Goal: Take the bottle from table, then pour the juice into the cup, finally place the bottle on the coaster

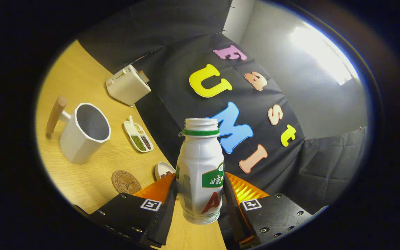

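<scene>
the tool (200,205) was pinching the bottle (200,170), one finger pressed against each side of its lower body, so the bottle stood between the fingers with its base showing clear of the bench (82,80). it looked lifted off the wood, and the whole view was tilted, which suggested the bottle was being carried or swung toward the cup rather than set down. the grip sat low on the body, probably to leave the neck and mouth free for pouring. the cap was off: the open threaded mouth and a green ring below it showed at the top.

the cup (83,133), a white faceted mug with a wooden handle (55,114), stood on the bench beyond the fingers and to the left, well apart from the bottle. its dark inside looked empty, though whether any juice lay at the bottom was hard to tell. by that, pouring had not yet started. the round cork coaster (126,181) lay nearer, just ahead of the left finger, bare and ready for the last step.

further off stood a cream toaster (128,85) near the cloth wall, a small divided dish (138,136) with green and dark grains, and a small white bowl (163,170) partly hidden behind the left finger, its contents unclear. how full the opaque bottle was could not be seen, and the bench under the bottle was hidden by the tool.
</scene>
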Motion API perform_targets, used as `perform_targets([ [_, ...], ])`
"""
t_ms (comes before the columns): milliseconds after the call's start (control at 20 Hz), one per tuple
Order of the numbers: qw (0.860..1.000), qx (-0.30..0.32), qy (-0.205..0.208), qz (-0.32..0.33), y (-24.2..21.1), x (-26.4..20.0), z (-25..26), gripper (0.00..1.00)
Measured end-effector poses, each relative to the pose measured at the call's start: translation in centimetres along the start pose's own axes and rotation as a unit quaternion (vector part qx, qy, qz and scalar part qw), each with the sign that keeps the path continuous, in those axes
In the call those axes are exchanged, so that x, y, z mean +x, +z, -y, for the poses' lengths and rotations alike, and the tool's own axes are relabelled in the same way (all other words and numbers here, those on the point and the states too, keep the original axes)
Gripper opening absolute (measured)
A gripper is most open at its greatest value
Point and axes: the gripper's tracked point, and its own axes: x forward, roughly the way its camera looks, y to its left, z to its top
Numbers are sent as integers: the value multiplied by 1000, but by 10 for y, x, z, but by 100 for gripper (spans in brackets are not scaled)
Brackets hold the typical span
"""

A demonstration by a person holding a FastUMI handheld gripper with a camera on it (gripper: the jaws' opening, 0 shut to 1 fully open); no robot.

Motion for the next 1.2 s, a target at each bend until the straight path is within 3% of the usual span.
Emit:
perform_targets([
  [650, 994, -109, 6, 10, 19, 8, -27, 69],
  [1200, 974, -225, -5, 22, 25, 6, -49, 69],
])
